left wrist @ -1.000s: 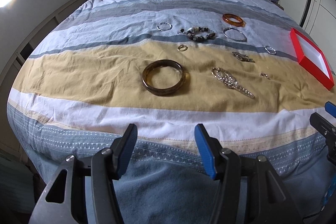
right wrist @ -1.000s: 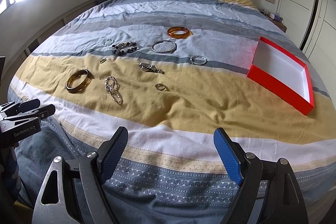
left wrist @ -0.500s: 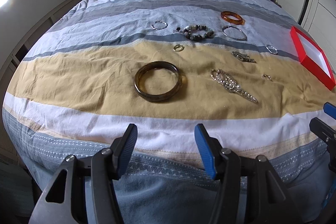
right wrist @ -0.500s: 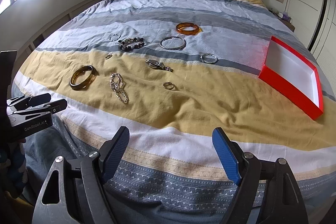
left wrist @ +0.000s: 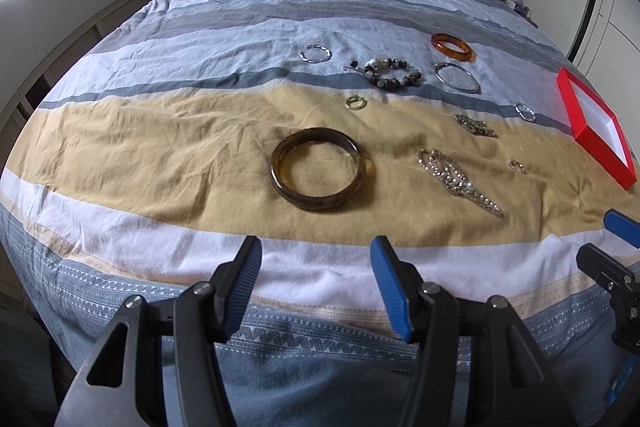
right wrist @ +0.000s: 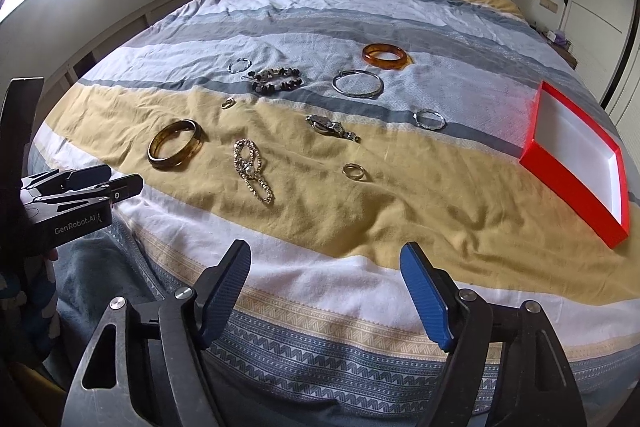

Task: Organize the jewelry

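Both pairs of blue-padded fingers stand wide apart with nothing between them: the left gripper [left wrist: 316, 287] and the right gripper [right wrist: 326, 293] each hang over the near edge of the striped bedspread [left wrist: 160, 131], apart from every piece of jewelry.

From the left wrist view, the dark brown bangle [left wrist: 318, 169] lies straight ahead of the left fingers on the yellow band, the nearest piece to them. Beyond it sit a small gold ring [left wrist: 355, 102] and, further back on the pale stripe, a thin silver hoop [left wrist: 315, 53]. To the right come the beaded bracelet [left wrist: 394, 73], the amber bangle [left wrist: 453, 46] and the large silver bangle [left wrist: 457, 77].

From the right wrist view, the rhinestone chain [right wrist: 252, 169] lies ahead and left of the right fingers, with the wristwatch [right wrist: 332, 127] beyond it and a plain ring [right wrist: 353, 171] nearly in line with the gap. A twisted silver ring [right wrist: 430, 119] lies further right. The red box [right wrist: 560, 175], open with a white interior, rests at the far right, well apart from the jewelry.
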`<state>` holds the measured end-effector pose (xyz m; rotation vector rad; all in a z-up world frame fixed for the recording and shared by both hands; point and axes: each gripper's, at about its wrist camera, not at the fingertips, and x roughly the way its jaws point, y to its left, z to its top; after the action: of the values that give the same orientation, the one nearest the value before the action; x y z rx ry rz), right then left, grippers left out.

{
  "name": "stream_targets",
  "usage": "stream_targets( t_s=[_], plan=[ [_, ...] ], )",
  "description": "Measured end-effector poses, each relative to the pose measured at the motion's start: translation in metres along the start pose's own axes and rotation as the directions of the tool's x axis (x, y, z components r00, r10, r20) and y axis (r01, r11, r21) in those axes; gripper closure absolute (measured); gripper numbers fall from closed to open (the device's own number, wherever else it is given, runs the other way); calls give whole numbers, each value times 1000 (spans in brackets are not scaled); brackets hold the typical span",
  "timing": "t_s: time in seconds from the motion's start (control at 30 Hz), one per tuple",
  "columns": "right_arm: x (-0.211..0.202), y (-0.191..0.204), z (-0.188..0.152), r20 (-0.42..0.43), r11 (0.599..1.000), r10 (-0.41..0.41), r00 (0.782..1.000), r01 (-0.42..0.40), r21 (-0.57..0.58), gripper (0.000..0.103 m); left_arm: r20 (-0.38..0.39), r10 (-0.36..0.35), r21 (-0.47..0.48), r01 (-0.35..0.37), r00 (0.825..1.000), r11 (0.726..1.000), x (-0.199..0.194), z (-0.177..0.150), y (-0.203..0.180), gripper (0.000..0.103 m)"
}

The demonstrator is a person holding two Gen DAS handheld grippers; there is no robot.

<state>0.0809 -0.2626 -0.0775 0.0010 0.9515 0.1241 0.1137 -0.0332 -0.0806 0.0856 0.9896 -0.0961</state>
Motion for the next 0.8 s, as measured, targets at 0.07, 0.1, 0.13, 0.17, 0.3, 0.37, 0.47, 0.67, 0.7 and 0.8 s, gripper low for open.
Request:
stream_targets(
  t_s=[0.07,0.1,0.13,0.17,0.3,0.37,0.47,0.67,0.7,0.8],
  plan=[
    [1,2,1,-2,1000,3,1000,-3,-3,27,0,-3,-3,3,1000,1000,0,1,3,48],
    [2,3,2,-3,1000,4,1000,-4,-3,27,-1,-4,-8,4,1000,1000,1,1,5,48],
    [3,4,3,-4,1000,5,1000,-5,-4,28,-2,-5,-15,5,1000,1000,2,2,7,48],
    [4,5,4,-5,1000,9,1000,-9,-4,28,-2,-4,-23,4,1000,1000,2,4,11,48],
    [12,9,12,-14,998,57,998,-57,-10,37,-1,-3,-68,3,1000,998,8,14,32,48],
    [18,14,19,-22,996,88,996,-89,-27,42,4,7,-88,-6,1000,996,13,21,44,48],
    [32,24,29,-38,988,145,989,-146,-46,47,6,-2,-114,2,1000,993,23,33,57,49],
    [72,42,50,-72,974,213,974,-217,-66,56,-21,-30,-116,28,999,993,50,48,59,49],
    [79,43,52,-79,972,218,973,-224,-68,57,-26,-35,-114,31,999,993,55,49,58,49],
    [100,46,56,-107,970,230,967,-237,-58,60,-54,-51,-111,45,997,993,70,51,56,49]
  ],
)
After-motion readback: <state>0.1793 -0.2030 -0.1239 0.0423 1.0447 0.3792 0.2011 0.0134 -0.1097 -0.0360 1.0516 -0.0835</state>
